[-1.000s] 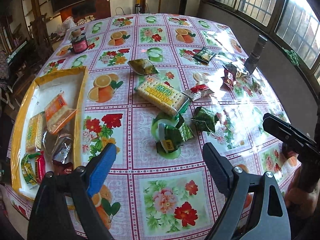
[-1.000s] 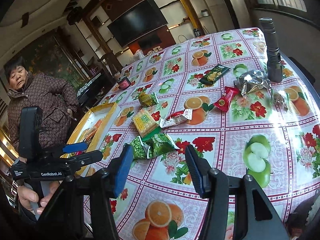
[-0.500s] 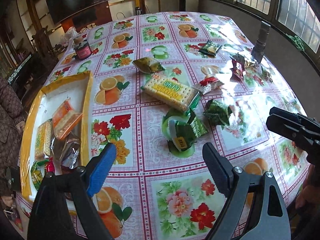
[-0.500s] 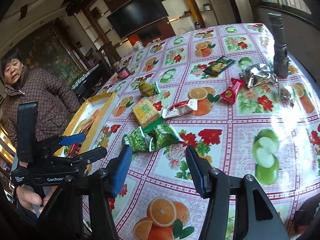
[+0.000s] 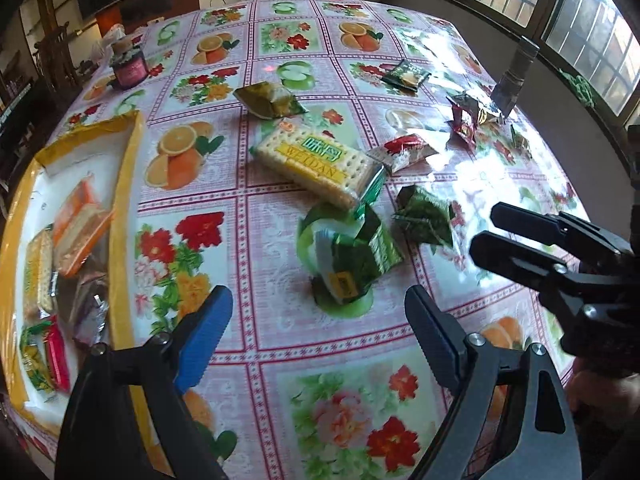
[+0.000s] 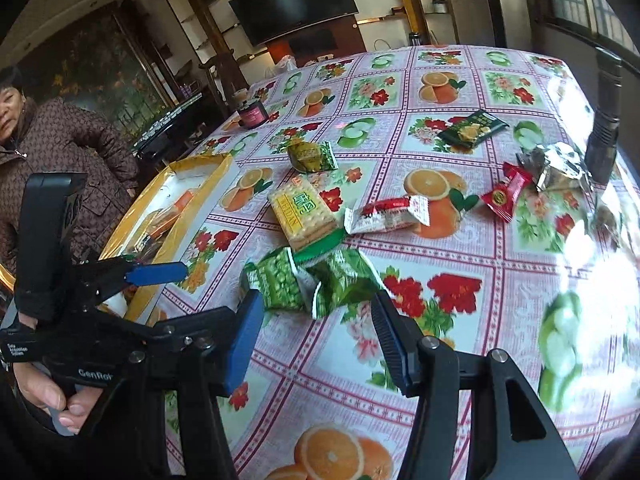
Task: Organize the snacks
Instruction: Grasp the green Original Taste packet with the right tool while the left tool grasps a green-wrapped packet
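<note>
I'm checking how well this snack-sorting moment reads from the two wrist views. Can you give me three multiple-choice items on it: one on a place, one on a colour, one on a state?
1. Where does the cracker pack lie?
A. in the yellow tray
B. on the tablecloth
C. in a gripper

2. What colour is the tray rim?
A. yellow
B. blue
C. black

3. How does the right gripper stand?
A. shut on a packet
B. shut and empty
C. open and empty

Key: B, the pack rests on the tablecloth right of the tray. A, the rim is yellow around a white floor. C, its jaws stand apart, just short of the green snack packets, with nothing between them.
</note>
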The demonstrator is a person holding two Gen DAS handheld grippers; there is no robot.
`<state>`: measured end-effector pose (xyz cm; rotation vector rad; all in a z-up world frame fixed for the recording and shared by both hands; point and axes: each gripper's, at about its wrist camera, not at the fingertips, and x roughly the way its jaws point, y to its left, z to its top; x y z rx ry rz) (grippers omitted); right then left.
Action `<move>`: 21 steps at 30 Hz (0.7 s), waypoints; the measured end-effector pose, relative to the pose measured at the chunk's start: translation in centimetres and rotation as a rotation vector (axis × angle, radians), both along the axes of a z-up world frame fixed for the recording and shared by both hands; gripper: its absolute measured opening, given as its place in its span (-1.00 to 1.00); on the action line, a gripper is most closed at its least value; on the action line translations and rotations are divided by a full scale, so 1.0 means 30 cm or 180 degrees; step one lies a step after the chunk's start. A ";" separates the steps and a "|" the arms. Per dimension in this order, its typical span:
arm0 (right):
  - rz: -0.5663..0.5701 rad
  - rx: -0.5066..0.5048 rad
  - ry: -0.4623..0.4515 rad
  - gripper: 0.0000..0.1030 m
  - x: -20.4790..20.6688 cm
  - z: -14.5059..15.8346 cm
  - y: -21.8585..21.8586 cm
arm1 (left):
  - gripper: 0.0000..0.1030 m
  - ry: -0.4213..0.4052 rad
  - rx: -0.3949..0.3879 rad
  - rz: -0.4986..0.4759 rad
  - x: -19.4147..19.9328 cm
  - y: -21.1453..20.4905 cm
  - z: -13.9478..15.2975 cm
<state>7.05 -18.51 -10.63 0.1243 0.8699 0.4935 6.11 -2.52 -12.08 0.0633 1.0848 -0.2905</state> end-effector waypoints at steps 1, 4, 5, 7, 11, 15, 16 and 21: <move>0.0028 -0.0028 0.0004 0.09 0.017 -0.005 0.007 | 0.71 0.0034 -0.0004 0.0033 0.014 -0.003 -0.006; 0.0077 -0.0079 0.0048 0.09 0.066 -0.026 0.022 | 0.70 0.0054 0.0057 0.0115 0.046 0.004 -0.020; 0.0096 -0.0082 0.0069 0.09 0.079 -0.034 0.026 | 0.70 0.0075 0.0056 0.0128 0.054 0.012 -0.026; 0.0127 -0.0137 0.0120 0.09 0.105 -0.055 0.034 | 0.70 0.0125 0.0046 0.0126 0.065 0.022 -0.040; 0.0220 -0.0376 0.0161 0.06 0.127 -0.091 0.059 | 0.71 0.0163 -0.0019 0.0042 0.075 0.008 -0.048; 0.0181 -0.0413 0.0047 -0.24 0.102 -0.079 0.029 | 0.71 0.0210 -0.0030 0.0003 0.107 -0.029 -0.059; 0.0157 -0.0388 0.0039 -0.28 0.097 -0.074 0.013 | 0.71 0.0219 -0.0045 -0.0006 0.113 -0.037 -0.061; -0.0068 -0.0216 0.0006 -0.39 0.057 -0.050 -0.091 | 0.70 0.0210 -0.0026 -0.0101 0.138 -0.108 -0.082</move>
